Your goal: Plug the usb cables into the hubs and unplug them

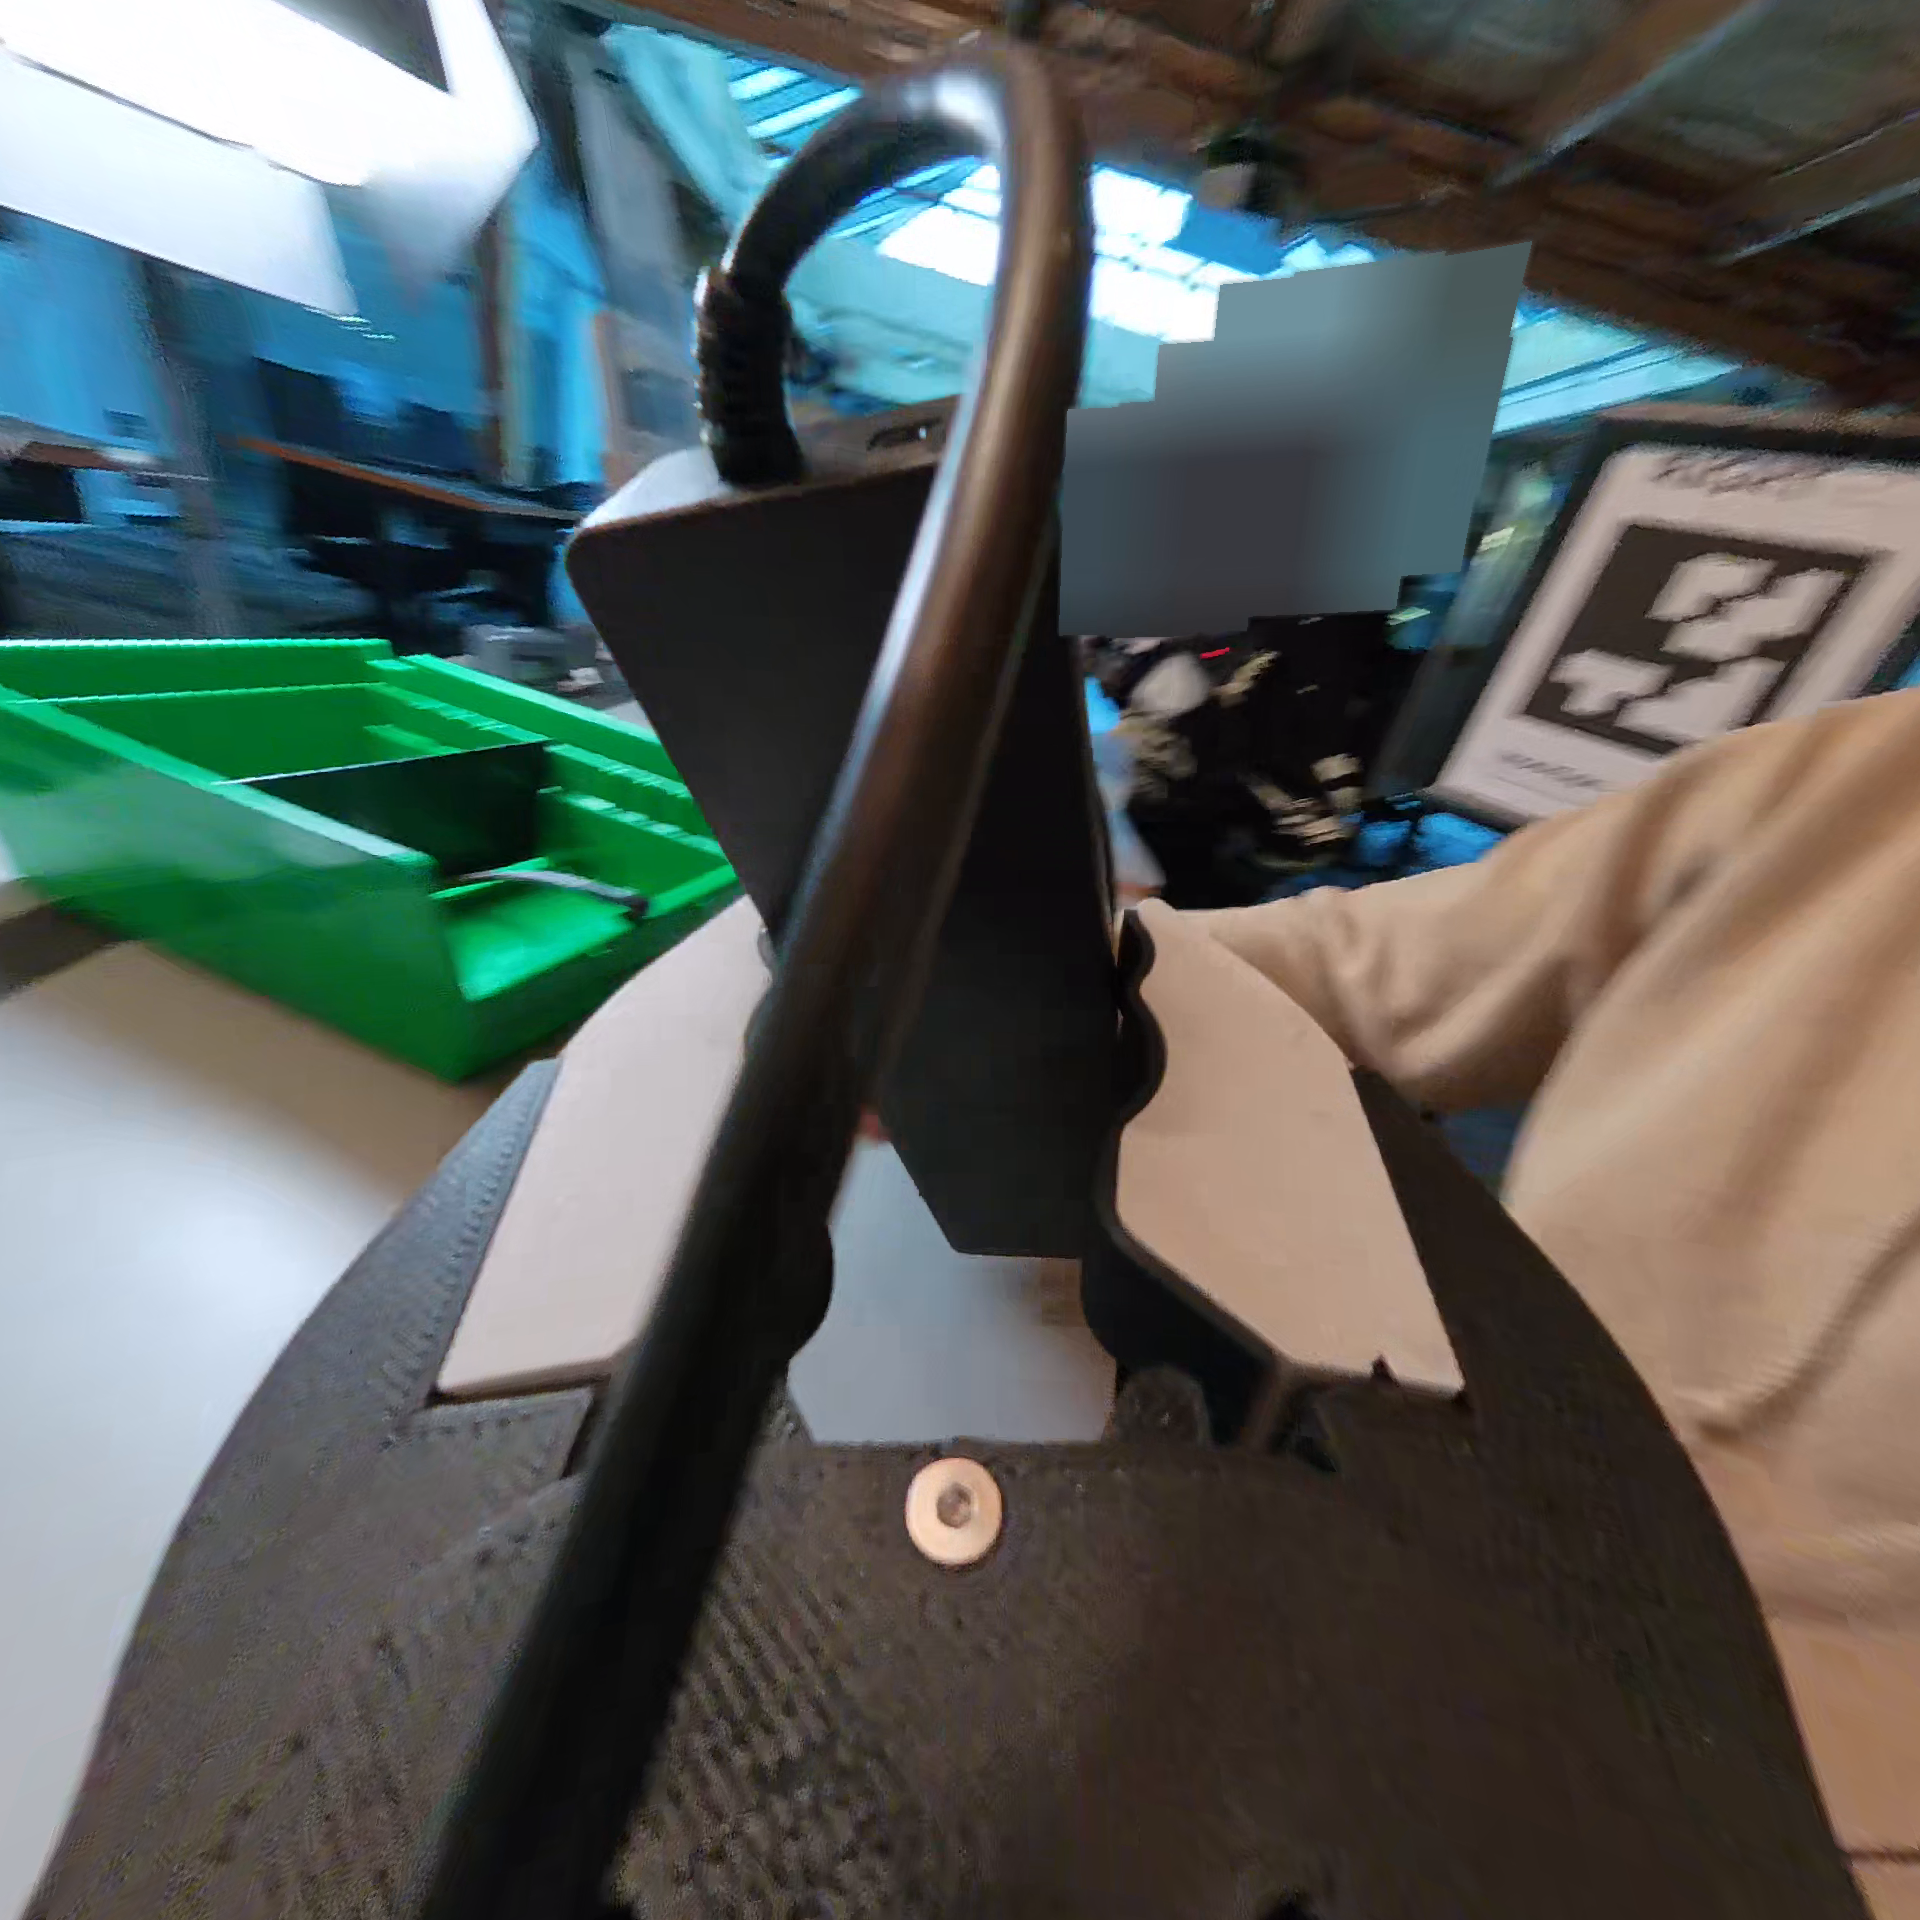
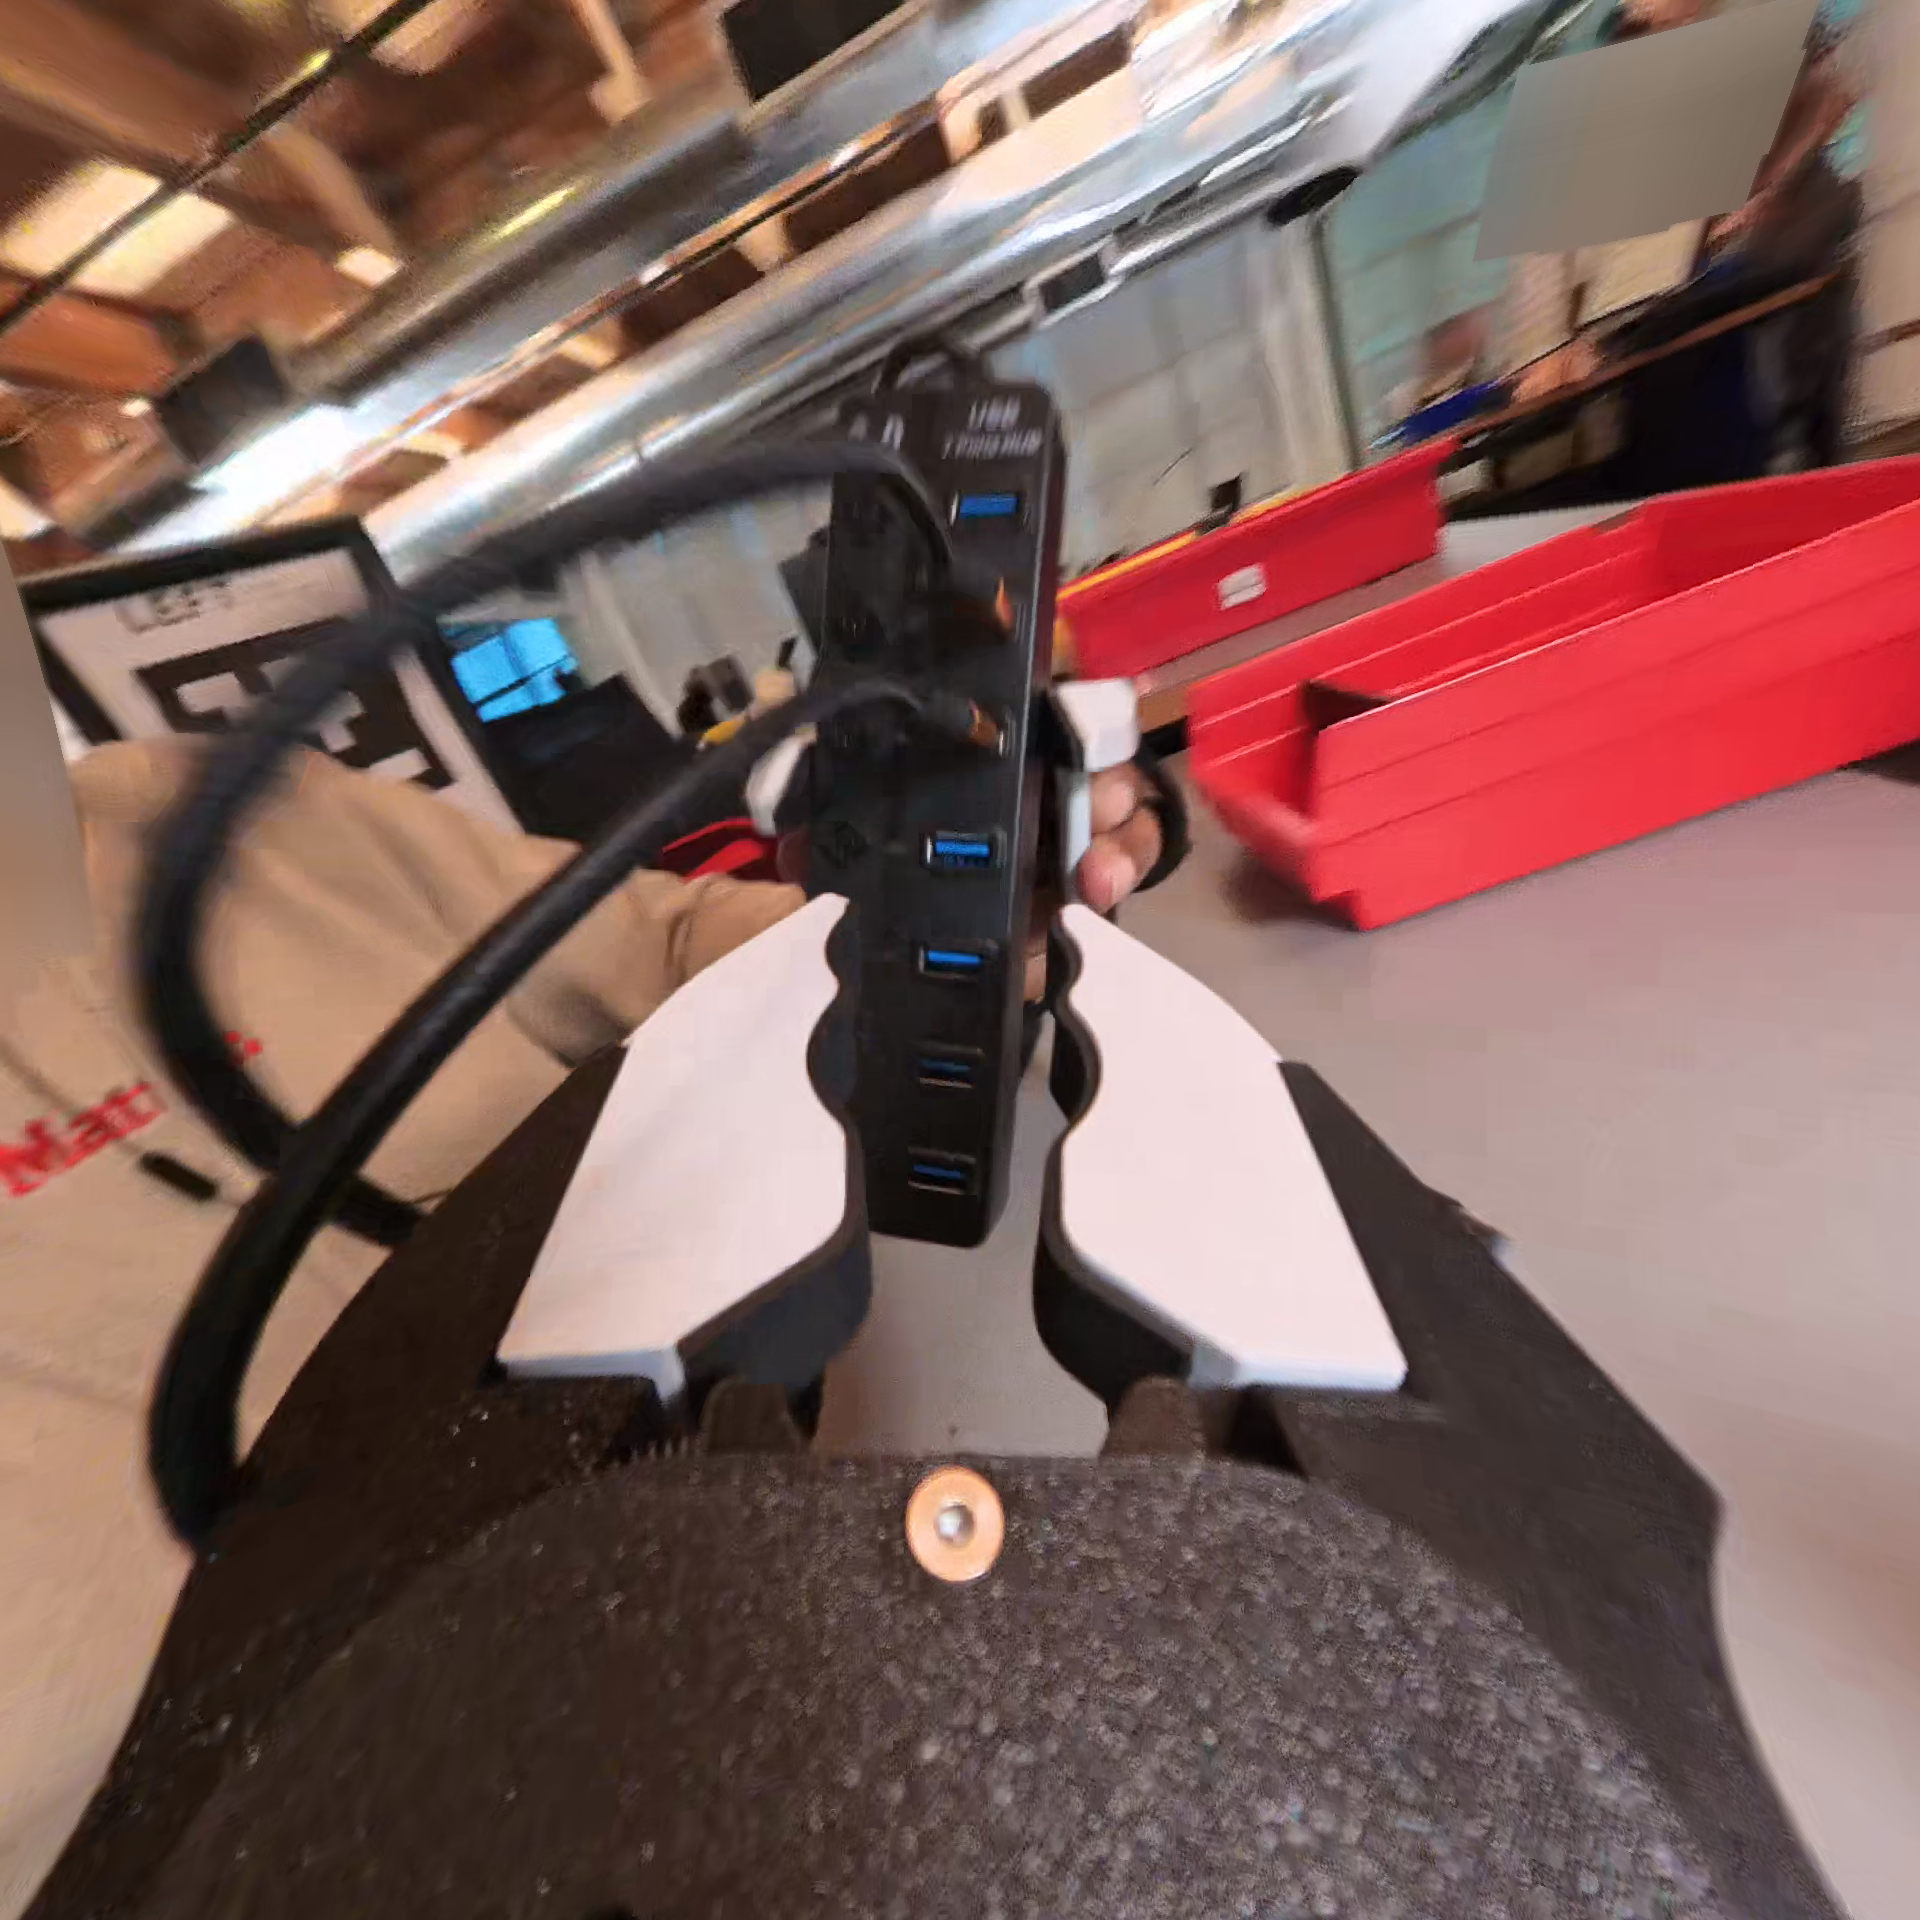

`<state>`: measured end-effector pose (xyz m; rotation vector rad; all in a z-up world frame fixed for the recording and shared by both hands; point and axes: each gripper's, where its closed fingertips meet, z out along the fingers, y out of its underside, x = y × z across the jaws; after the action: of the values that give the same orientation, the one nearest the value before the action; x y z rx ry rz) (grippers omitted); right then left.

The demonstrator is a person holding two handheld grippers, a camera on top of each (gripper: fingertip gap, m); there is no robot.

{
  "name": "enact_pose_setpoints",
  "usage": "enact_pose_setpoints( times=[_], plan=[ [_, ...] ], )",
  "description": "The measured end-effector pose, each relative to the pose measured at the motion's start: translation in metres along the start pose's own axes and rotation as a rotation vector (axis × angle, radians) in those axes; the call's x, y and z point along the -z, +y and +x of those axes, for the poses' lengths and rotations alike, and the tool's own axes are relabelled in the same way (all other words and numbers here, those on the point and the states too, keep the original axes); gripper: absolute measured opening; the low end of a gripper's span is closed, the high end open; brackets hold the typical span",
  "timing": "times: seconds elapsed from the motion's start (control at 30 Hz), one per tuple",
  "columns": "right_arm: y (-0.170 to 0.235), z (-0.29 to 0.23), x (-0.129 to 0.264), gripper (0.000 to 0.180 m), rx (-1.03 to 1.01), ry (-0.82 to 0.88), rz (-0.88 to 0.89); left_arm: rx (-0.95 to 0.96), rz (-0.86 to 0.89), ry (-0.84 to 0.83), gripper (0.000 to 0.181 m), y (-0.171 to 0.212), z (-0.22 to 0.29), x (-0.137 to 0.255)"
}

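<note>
A long black USB hub (image 1: 831, 675) stands upright in the air. My left gripper (image 1: 935, 935) is shut across its width; I see its plain back. The hub's thick black cable (image 1: 997, 416) loops from the top down over my left finger. In the right wrist view the hub (image 2: 940, 1101) shows its face with several blue ports, and two black cables (image 2: 966, 717) are plugged in mid-way up. The left gripper (image 2: 935, 748) clamps it there. My right gripper (image 2: 951, 914) is partly open around the hub's lower end, with a slim gap on the right.
A green divided bin (image 1: 312, 831) sits on the pale table (image 1: 156, 1247) at left. Red bins (image 2: 1558, 727) sit on the table at right. A person's beige sleeve (image 1: 1662, 1039) and hand (image 2: 1117, 831) are close behind the hub. The cable loop (image 2: 343, 1039) hangs at left.
</note>
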<state>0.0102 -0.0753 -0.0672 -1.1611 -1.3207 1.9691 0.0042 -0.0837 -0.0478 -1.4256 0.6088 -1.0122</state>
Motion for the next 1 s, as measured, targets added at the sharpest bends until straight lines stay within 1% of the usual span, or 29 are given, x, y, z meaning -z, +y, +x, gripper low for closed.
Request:
enact_pose_setpoints(
  times=[0.1, 0.2, 0.3, 0.53, 0.6, 0.73, 0.83, 0.9, 1.0],
  plan=[
    [-0.004, 0.012, 0.006, 0.034, 0.044, 0.087, 0.012, -0.064, -0.066, -0.112, 0.060, 0.011, -0.013, 0.000],
    [0.002, 0.012, 0.002, 0.034, 0.131, 0.134, -0.032, -0.100, -0.146, -0.148, 0.060, 0.025, -0.014, -0.005],
    [0.004, 0.011, -0.001, 0.032, 0.159, 0.150, -0.044, -0.136, -0.211, -0.154, 0.060, 0.038, -0.011, -0.009],
    [0.013, 0.010, -0.002, 0.016, 0.182, 0.147, -0.090, -0.186, -0.269, -0.185, 0.059, 0.048, -0.010, -0.010],
    [0.014, 0.006, -0.002, 0.015, 0.203, 0.129, -0.106, -0.196, -0.262, -0.158, 0.059, 0.049, -0.006, -0.011],
    [0.014, -0.004, -0.005, 0.015, 0.205, 0.079, -0.095, -0.162, -0.181, -0.044, 0.057, 0.042, 0.007, -0.010],
    [0.022, -0.007, -0.009, 0.015, 0.205, 0.049, -0.123, -0.119, -0.117, 0.032, 0.062, 0.035, 0.016, -0.010],
    [0.024, -0.007, -0.010, 0.015, 0.210, 0.055, -0.123, -0.108, -0.127, 0.051, 0.062, 0.037, 0.017, -0.008],
    [0.026, -0.002, -0.010, 0.015, 0.274, 0.107, -0.138, -0.116, -0.161, 0.022, 0.061, 0.040, 0.012, -0.007]
  ],
)
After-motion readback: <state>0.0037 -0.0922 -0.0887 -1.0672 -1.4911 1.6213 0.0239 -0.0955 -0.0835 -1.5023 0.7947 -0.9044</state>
